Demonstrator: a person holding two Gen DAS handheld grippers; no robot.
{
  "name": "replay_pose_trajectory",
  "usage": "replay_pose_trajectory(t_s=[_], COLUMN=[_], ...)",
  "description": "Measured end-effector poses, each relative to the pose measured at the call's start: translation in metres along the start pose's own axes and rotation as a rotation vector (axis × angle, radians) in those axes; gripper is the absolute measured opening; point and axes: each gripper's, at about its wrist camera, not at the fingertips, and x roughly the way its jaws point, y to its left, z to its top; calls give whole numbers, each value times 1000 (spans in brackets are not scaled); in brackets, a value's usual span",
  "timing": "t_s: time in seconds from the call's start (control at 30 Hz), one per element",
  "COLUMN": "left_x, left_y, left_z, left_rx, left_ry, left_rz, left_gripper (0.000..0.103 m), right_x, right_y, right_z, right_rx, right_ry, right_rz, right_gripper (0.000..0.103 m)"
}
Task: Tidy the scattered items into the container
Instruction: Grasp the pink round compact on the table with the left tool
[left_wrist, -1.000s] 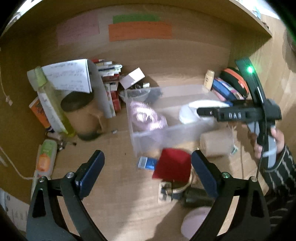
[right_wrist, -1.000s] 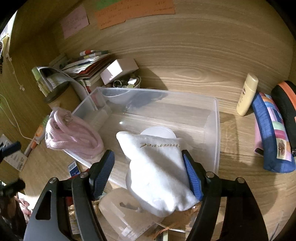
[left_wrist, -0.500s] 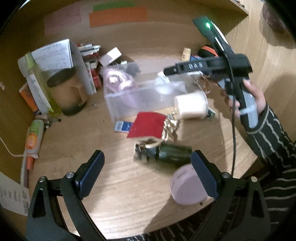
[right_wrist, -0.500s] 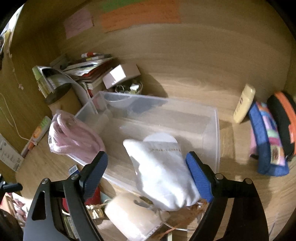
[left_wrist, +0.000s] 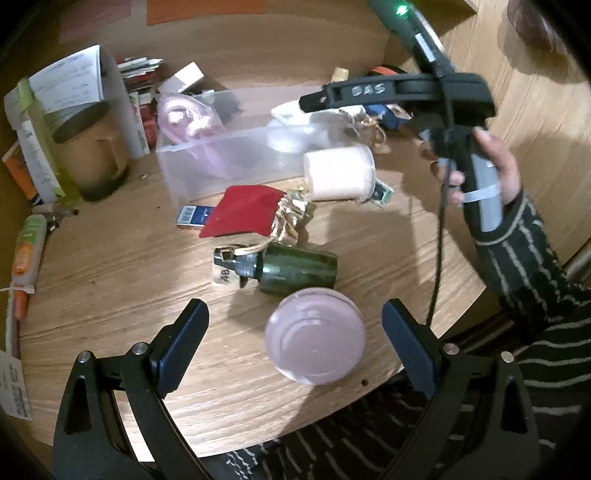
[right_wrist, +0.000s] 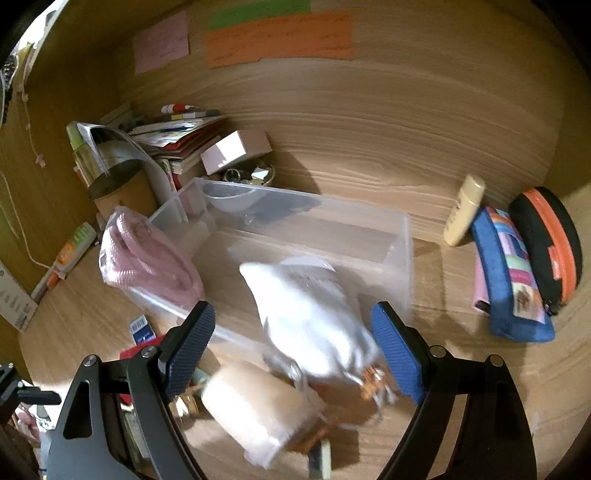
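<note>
A clear plastic bin stands on the wooden desk. A pink knitted bundle hangs over its left end. A white cloth pouch lies across its near rim. My right gripper is open above the pouch, not touching it. My left gripper is open and empty, held over a round lilac lid. A dark green bottle, a red pouch with gold trim, a blue card and a cream cylinder lie loose in front of the bin.
A tan mug, papers and books crowd the back left. A cream tube and blue and black-orange pencil cases stand right of the bin. An orange-green tube lies at the far left edge.
My right gripper has opened, let go of the white pouch and drawn back from the bin. My left gripper has pulled back towards the desk's near edge, now above the lilac lid.
</note>
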Motion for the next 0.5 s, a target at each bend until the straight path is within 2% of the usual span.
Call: replay_pose_trajectory(t_s=[0.17,0.27,0.33,0.4,0.5], left_x=[19,29,33,35,35], left_y=[0,-2,-3,-4,-6], left_z=[-4,-6,-7,-8,-9], left_rx=[-7,-5,-4,2,22], left_ry=[44,58,61,70,55], left_rz=[-12,6,4,-16,29], left_gripper=[96,95,87,64,64], right_x=[-15,-18,-18,-19,-22], right_y=[-7,-9,-9,-10,-10], right_z=[-12,-17,-19,-21,-23], right_rx=[-16,-25,-31,-35,-42], right_ry=[-8,-3,2,6,4], right_rz=[-24,-35,-47,-55,-57], right_gripper=[85,85,85,85,85])
